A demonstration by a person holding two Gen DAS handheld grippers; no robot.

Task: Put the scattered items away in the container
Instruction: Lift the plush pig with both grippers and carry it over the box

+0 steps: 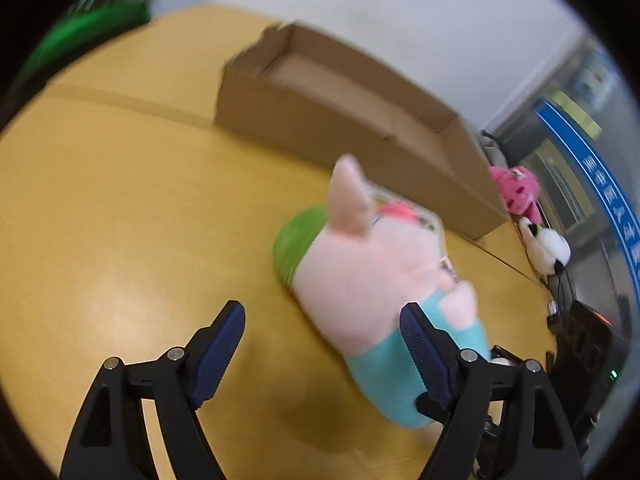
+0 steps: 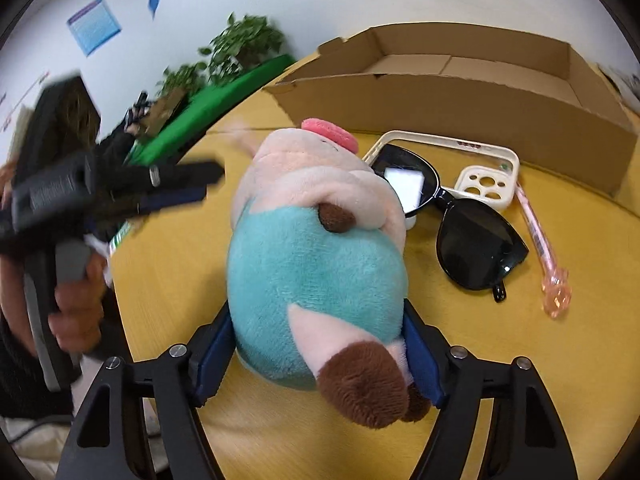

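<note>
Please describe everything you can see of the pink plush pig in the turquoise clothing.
The pink plush pig in turquoise clothing is a soft fabric toy with a darker pink snout, a pointed ear and brown hooves. It lies on its side on the yellow wooden table, in front of the open cardboard box. Its lower body sits between the blue pads of the right gripper, which press its sides. Its head overlaps the cream phone case, beside the black sunglasses.

The plush pig (image 2: 316, 264) looked fuzzy, matt cloth, the open box (image 2: 472, 92) was dull corrugated cardboard, the tabletop (image 1: 120, 208) smooth wood-look with a soft sheen, the sunglasses (image 2: 460, 224) glossy black plastic, and the phone case (image 2: 486, 188) smooth cream plastic.
</note>
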